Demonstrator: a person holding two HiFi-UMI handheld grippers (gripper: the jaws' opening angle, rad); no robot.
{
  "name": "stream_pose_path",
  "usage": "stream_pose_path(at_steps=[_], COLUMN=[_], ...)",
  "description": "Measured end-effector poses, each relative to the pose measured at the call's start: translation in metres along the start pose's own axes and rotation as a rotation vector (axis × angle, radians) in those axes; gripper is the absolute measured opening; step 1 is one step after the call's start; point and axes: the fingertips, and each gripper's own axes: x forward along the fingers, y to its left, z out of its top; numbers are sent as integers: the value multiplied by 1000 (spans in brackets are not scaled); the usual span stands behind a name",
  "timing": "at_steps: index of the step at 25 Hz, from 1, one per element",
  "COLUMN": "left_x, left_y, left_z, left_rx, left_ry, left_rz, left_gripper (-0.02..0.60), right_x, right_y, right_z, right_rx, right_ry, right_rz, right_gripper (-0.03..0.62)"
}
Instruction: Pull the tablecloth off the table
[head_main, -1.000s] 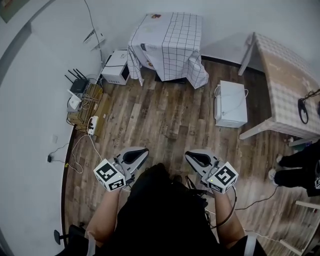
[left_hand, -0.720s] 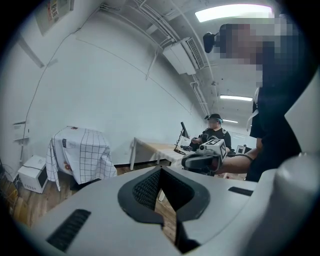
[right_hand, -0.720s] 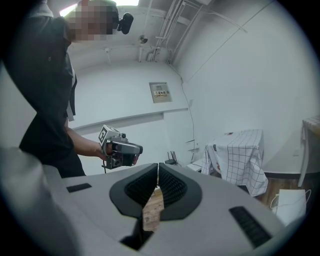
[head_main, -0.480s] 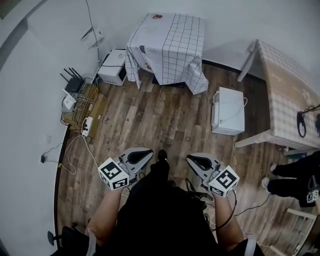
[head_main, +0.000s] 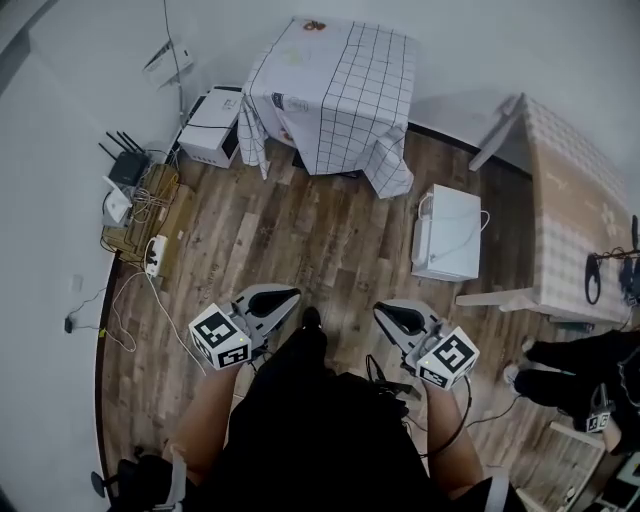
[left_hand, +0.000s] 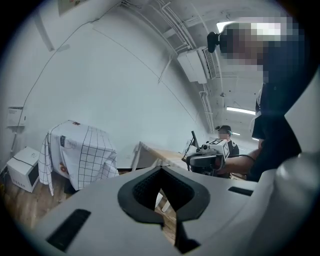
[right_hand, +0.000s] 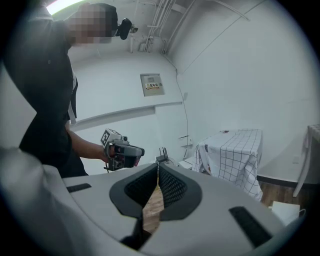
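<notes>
Approach phase, no contact yet. Tablecloth (head_main: 335, 90) (white, black grid) drapes the bench at the far wall and hangs low on every side I can see; the bench itself is hidden under it.

Change vs 1 s ago: the cloth sits bigger and lower-left in head view, with less floor (head_main: 320, 235) between me and it, so the operator is walking in and both grippers ride fwd w/ the body. Still well apart from the cloth.

Left gripper (head_main: 287, 297): fingers closed, nothing between them; its own view shows only floor through the slit. Right gripper (head_main: 384, 311): same, closed & empty. No change in either over the last sec.

Meaning: zero progress on the pull itself, just closing range. Fingers need to open before they reach a hanging edge. The near-right corner (head_main: 388, 172) looks like the easiest grab imo.

Watch items: white box (head_main: 447, 232) on the floor right of the path, and router + cable clutter (head_main: 130, 190) by the left wall. Both are snag risks once the cloth drags back. Small reddish mark at the cloth's far edge, can't tell if print or object.
</notes>
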Motion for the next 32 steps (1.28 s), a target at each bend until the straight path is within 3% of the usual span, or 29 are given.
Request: stream_pose_path(at_steps=[4,10,23,32], left_x=[30,41,86,154], left_y=[50,102,159,221], left_z=[37,59,75,112], left_rx=[-27,-30,-41,-41], left_ry=[-10,-28,-17,-7], left_rz=[-6,-17,1,62], left_gripper=[11,11,11,11], right_x=[28,66,97,122], right_y=[-49,-85,-166,-275], right_z=[28,52,65,102], right_rx=[11,-6,8,-15], right_ry=[33,50,37,23], right_rz=[-5,-1,18,82], right_gripper=[21,21,21,21])
